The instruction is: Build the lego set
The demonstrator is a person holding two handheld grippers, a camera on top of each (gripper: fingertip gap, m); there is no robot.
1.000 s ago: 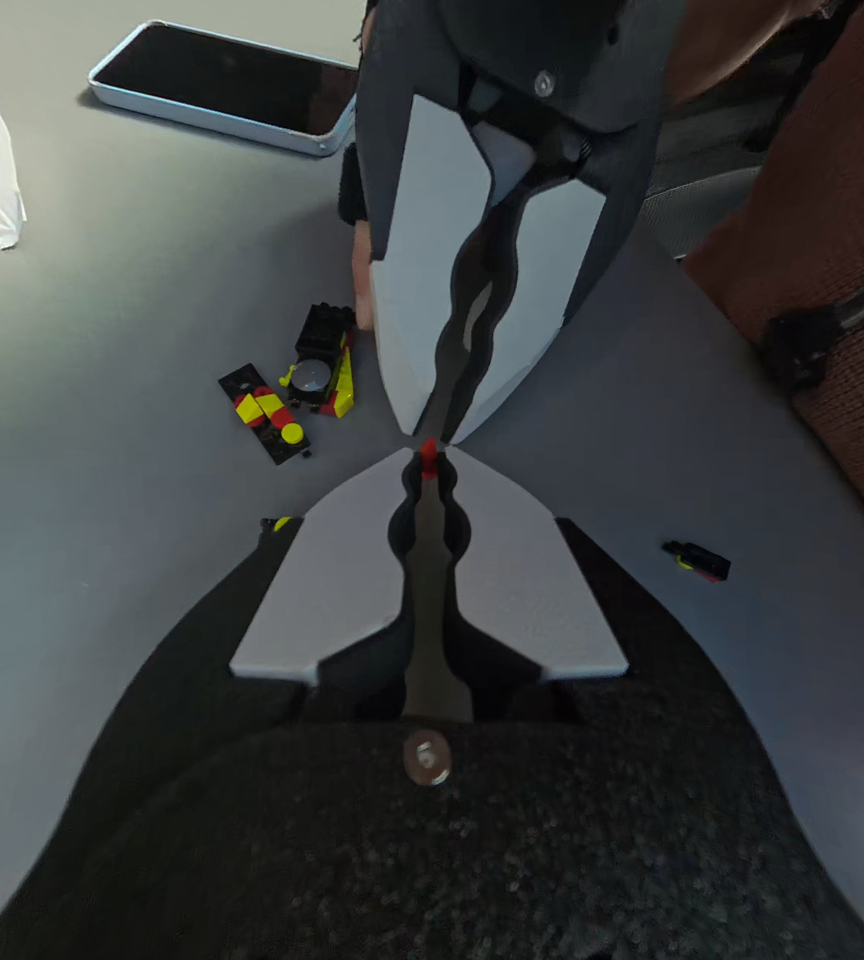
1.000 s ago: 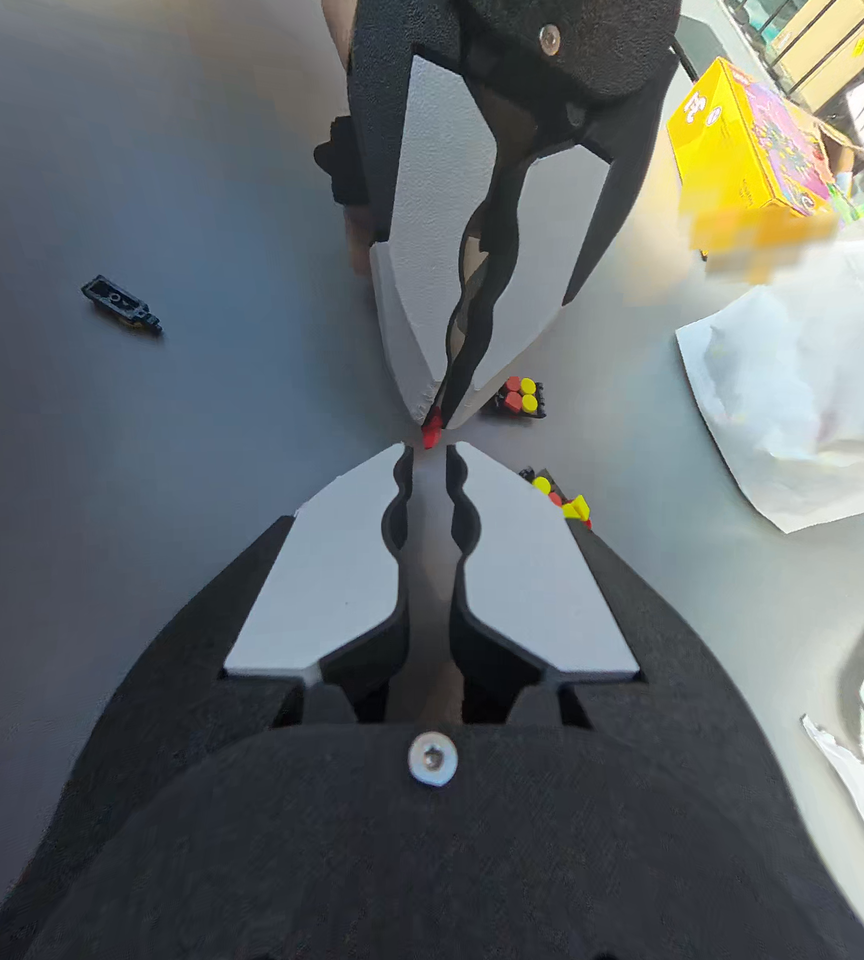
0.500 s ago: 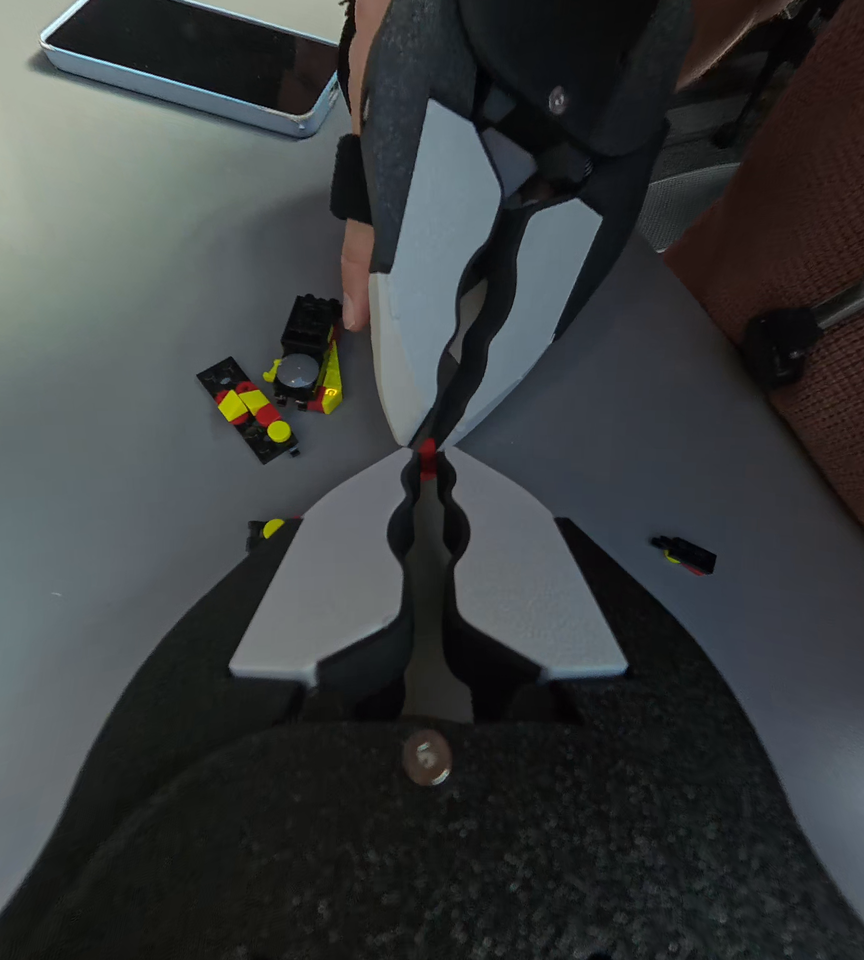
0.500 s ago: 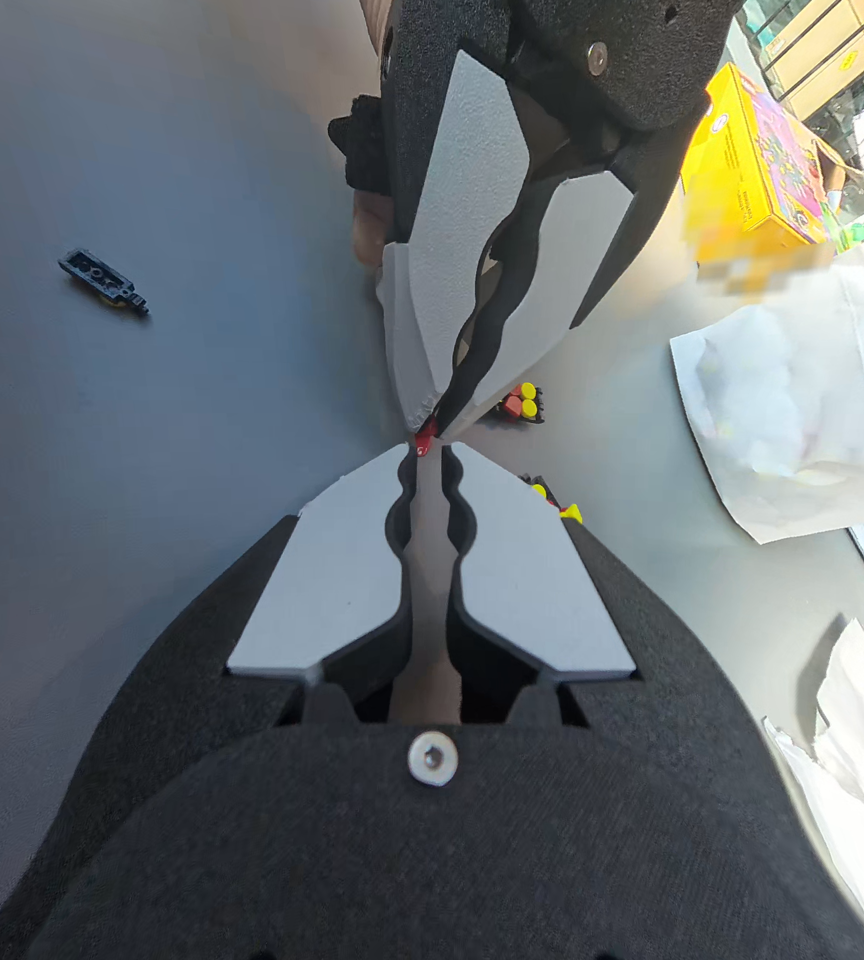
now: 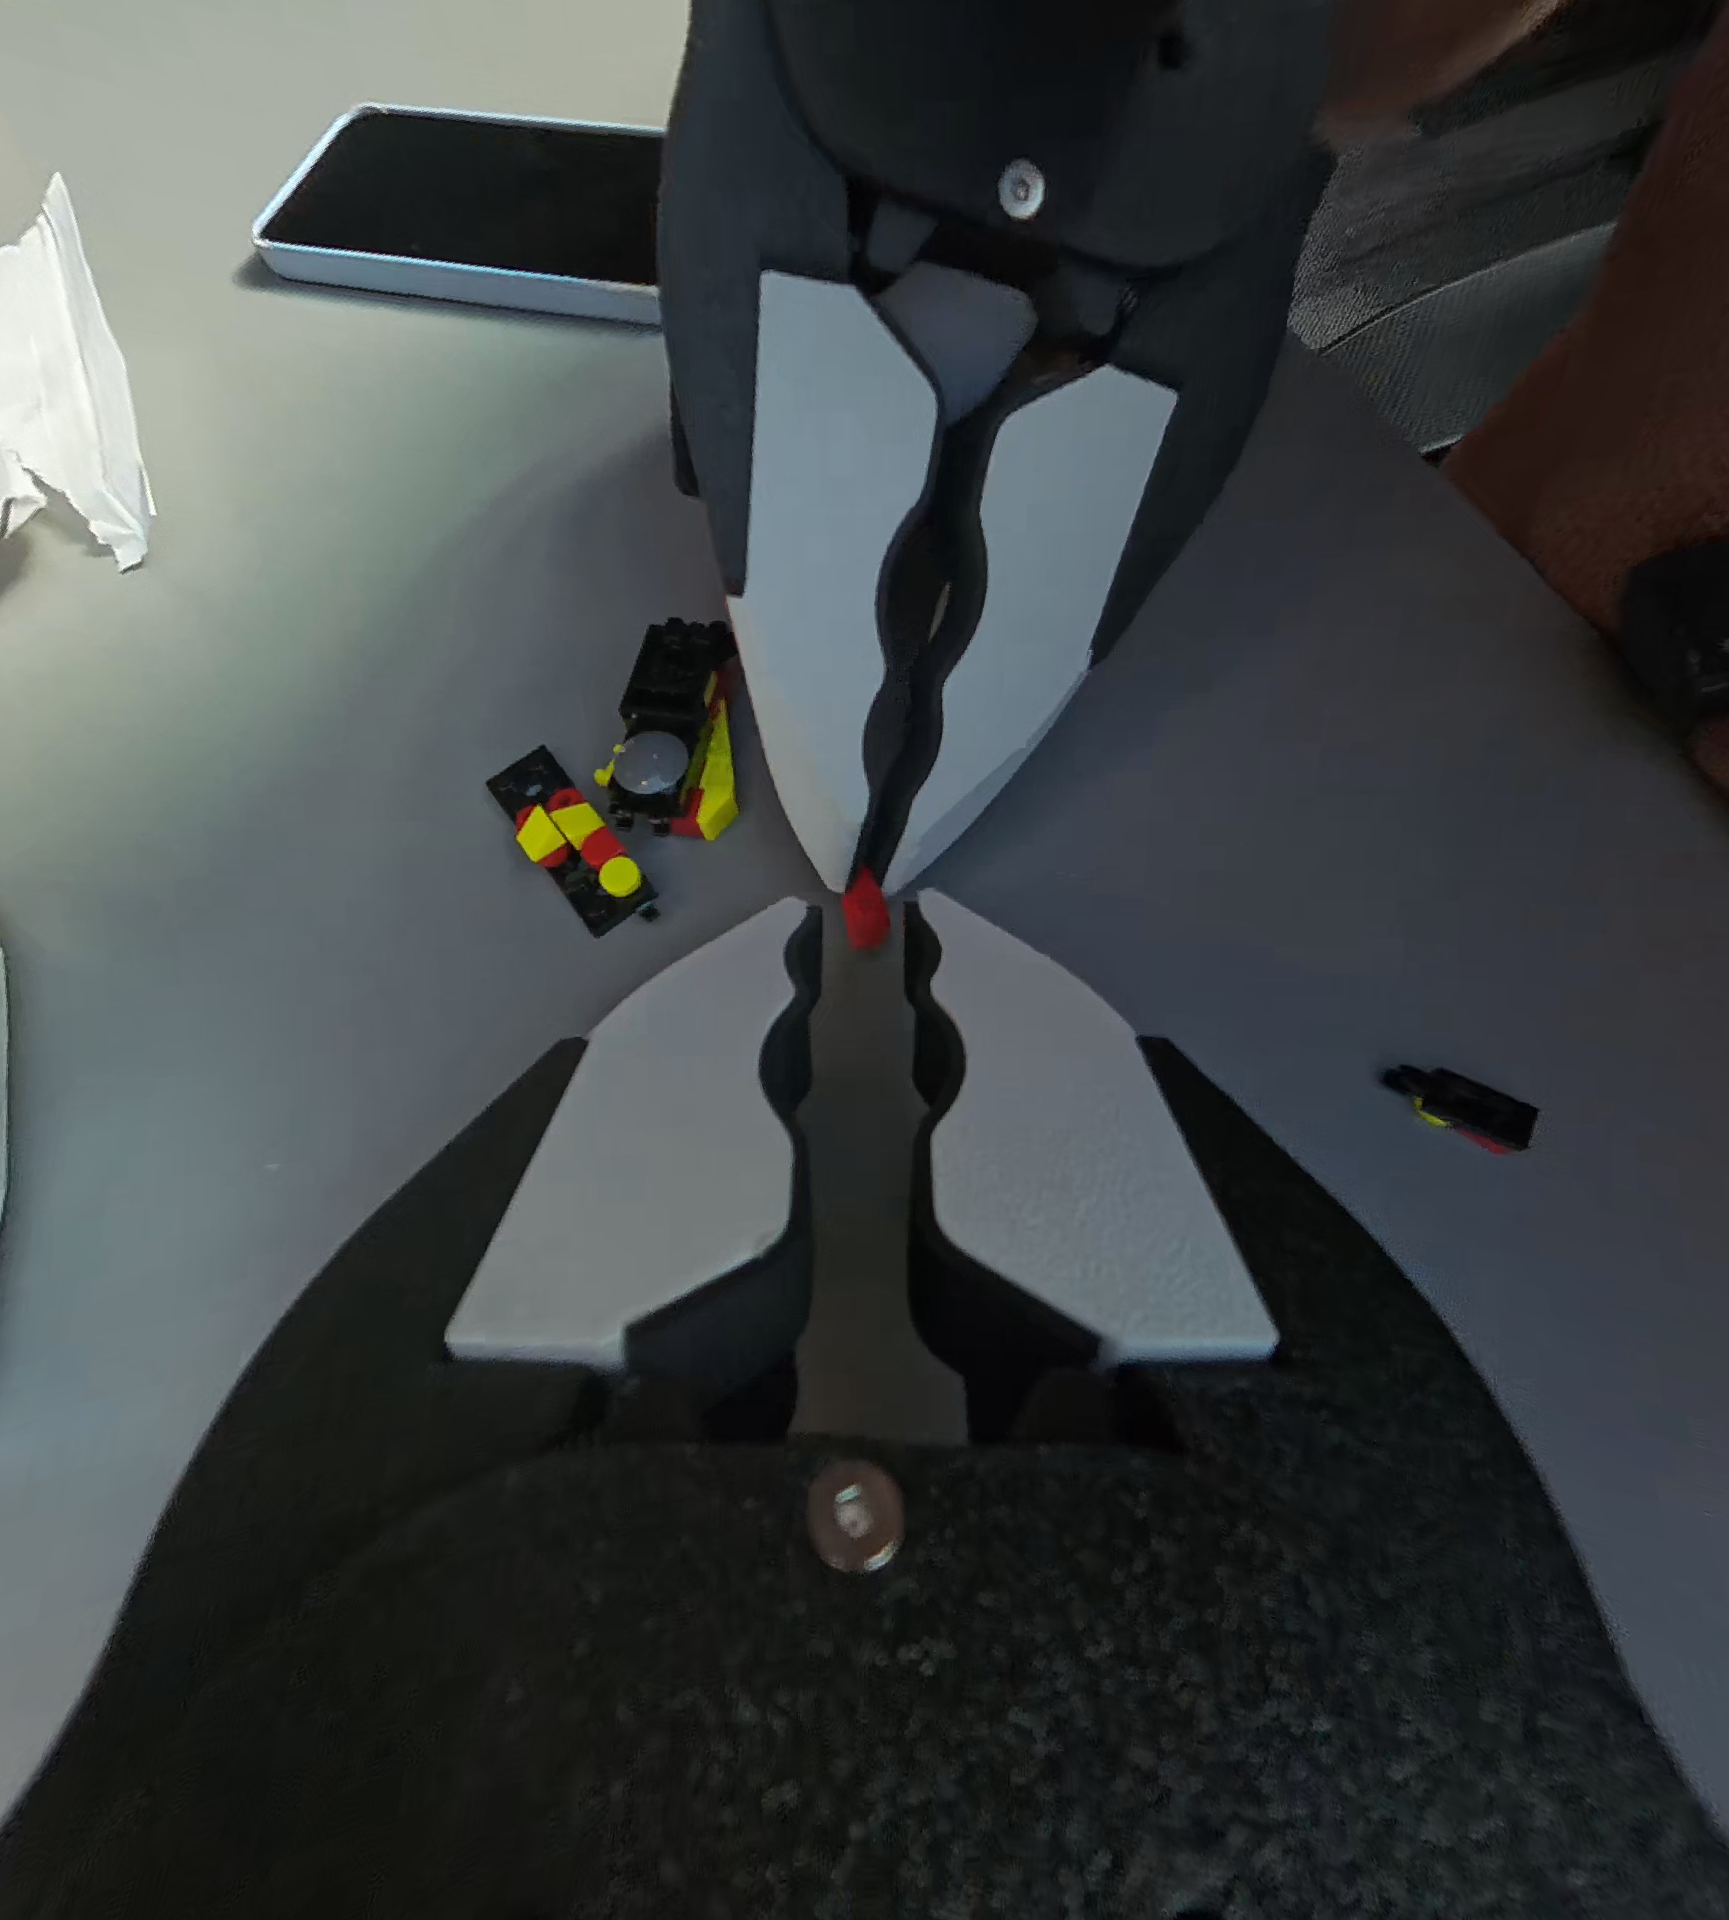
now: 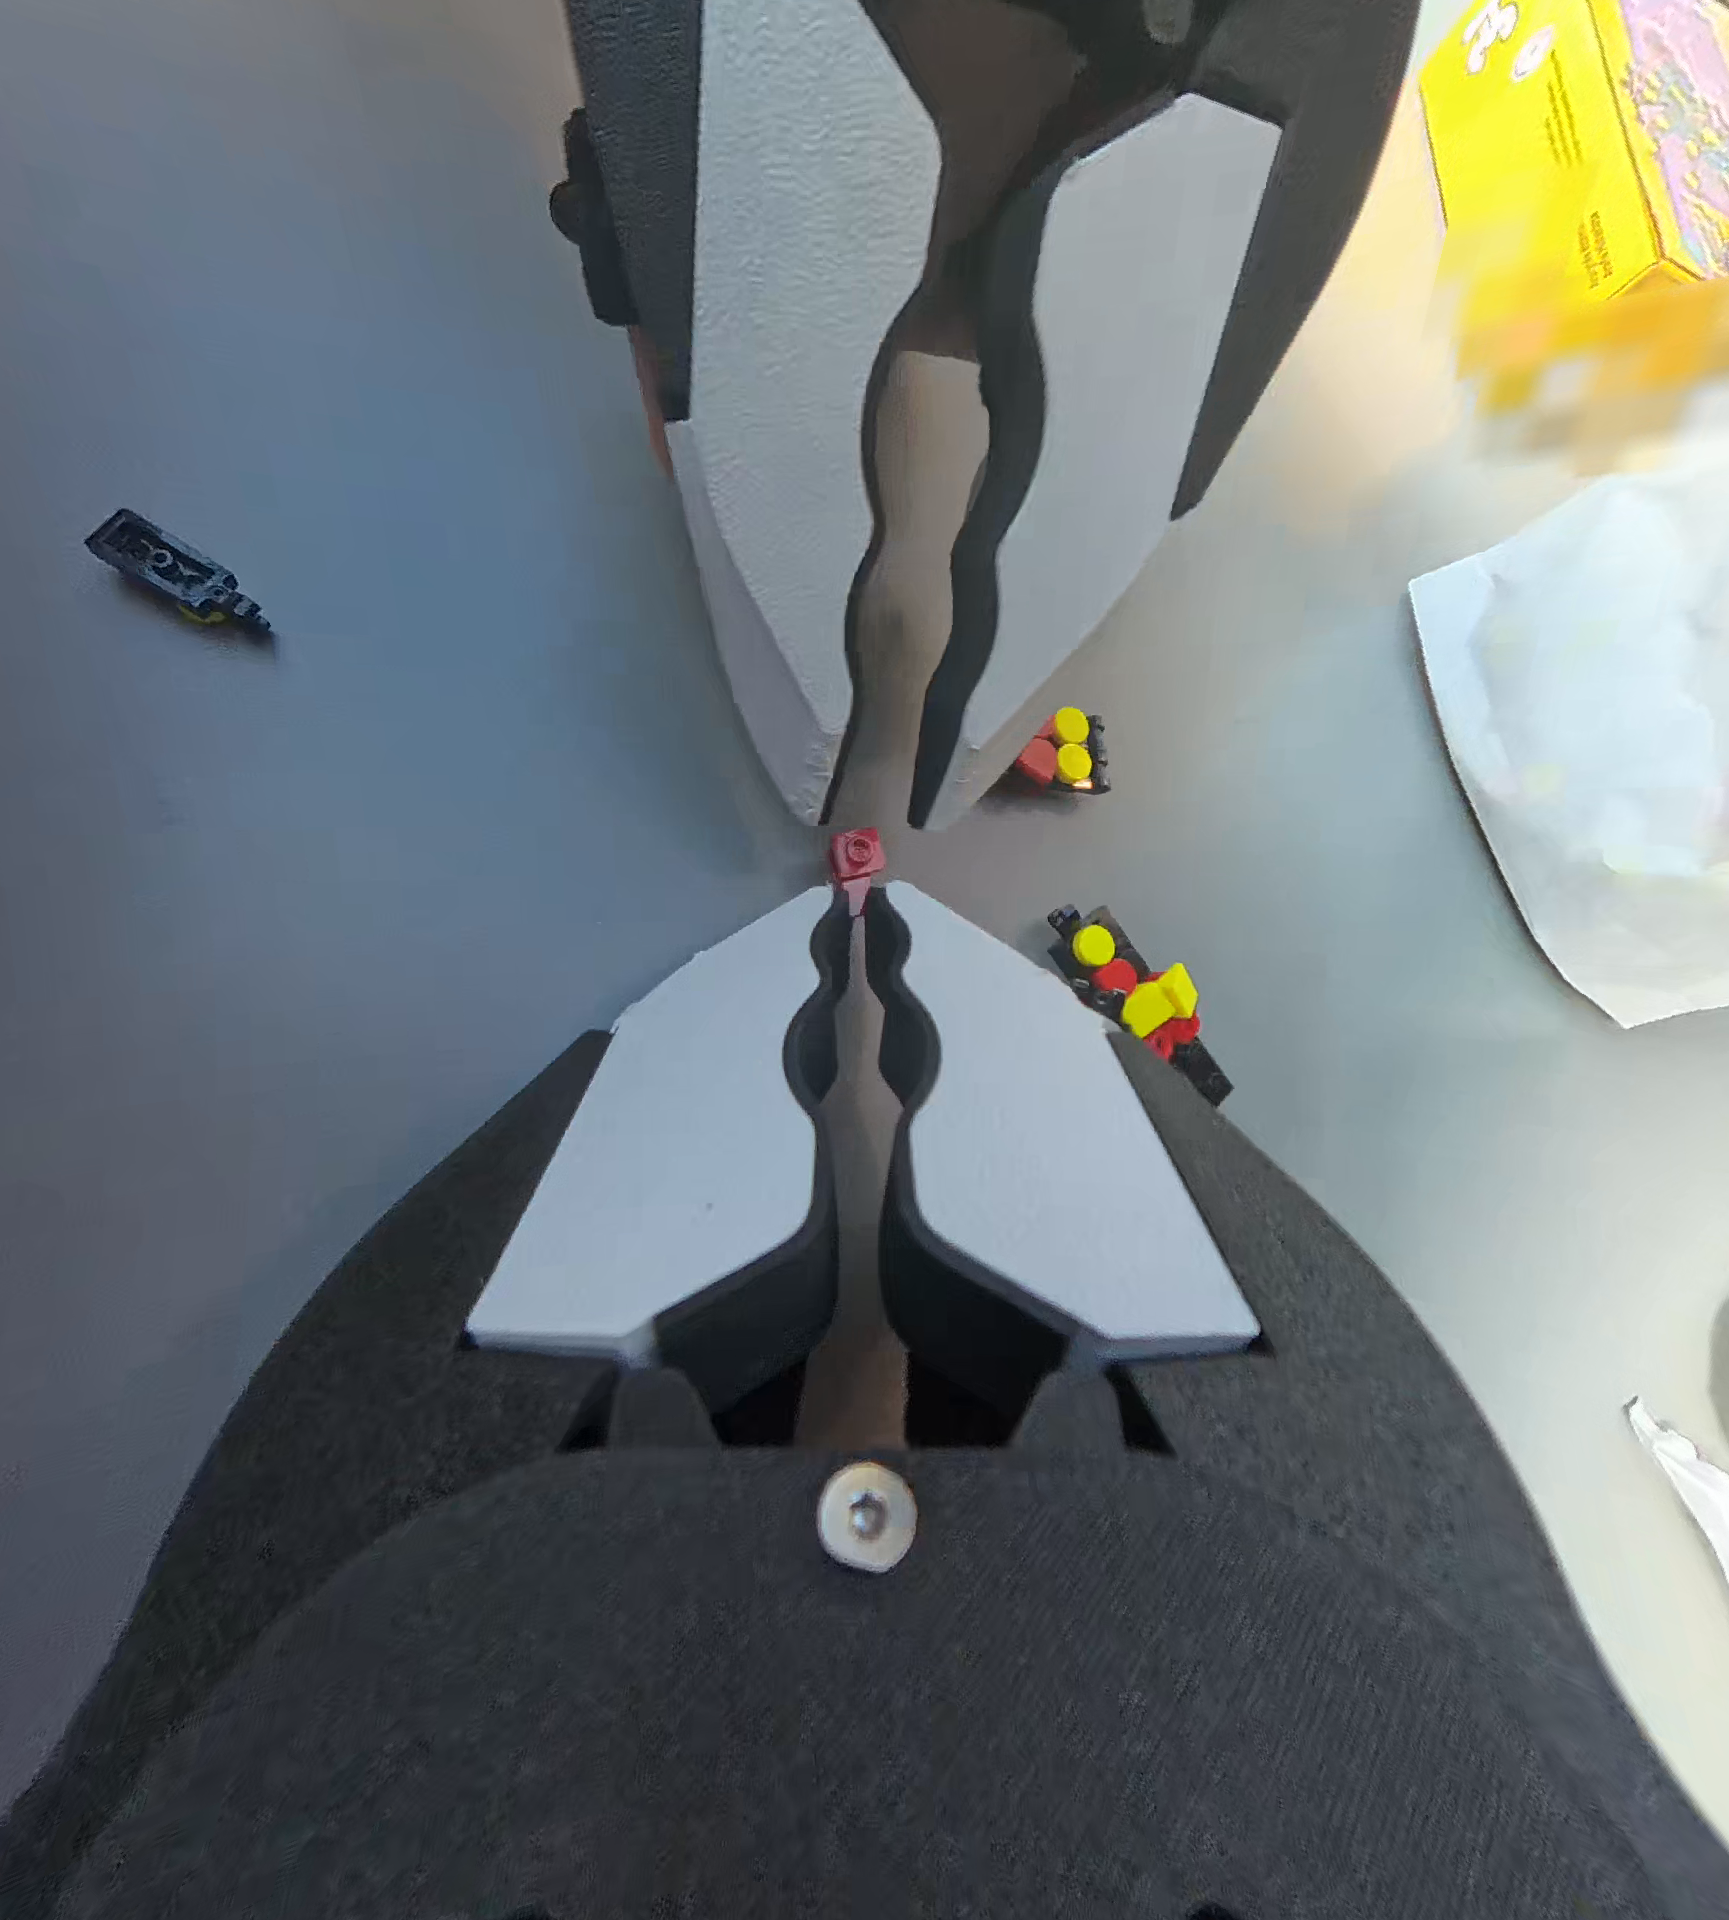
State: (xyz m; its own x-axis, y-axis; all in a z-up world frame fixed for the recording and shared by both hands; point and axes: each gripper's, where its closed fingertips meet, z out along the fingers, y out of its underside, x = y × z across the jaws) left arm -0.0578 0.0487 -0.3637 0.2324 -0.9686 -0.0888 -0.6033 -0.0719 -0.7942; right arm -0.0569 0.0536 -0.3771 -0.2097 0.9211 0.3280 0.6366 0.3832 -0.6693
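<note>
A small red lego piece [image 6: 857, 858] is pinched in the tips of my right gripper [image 6: 857, 896], held above the grey table. In the left wrist view the piece [image 5: 865, 916] hangs from the right gripper's closed tips [image 5: 865, 878]. My left gripper [image 5: 862, 914] faces it tip to tip; its fingers stand apart on either side of the piece, open. It shows in the right wrist view as well [image 6: 870, 816], open. A black plate with yellow and red pieces [image 5: 574, 836] [image 6: 1140, 997] lies on the table below.
A black, yellow and red sub-build with a grey dome [image 5: 678, 748] lies beside the plate. A small black piece [image 5: 1462, 1110] [image 6: 176, 571] lies apart. A phone [image 5: 465, 223], torn white paper [image 5: 18, 384] [image 6: 1629, 727] and a yellow box [image 6: 1608, 156] ring the area. My left and right fingertips are right by each other. From the right gripper's tips to the phone [image 5: 465, 223] is close to 25 cm.
The red piece passed from my left gripper to my right. The right gripper shut on it, and the left gripper opened.
</note>
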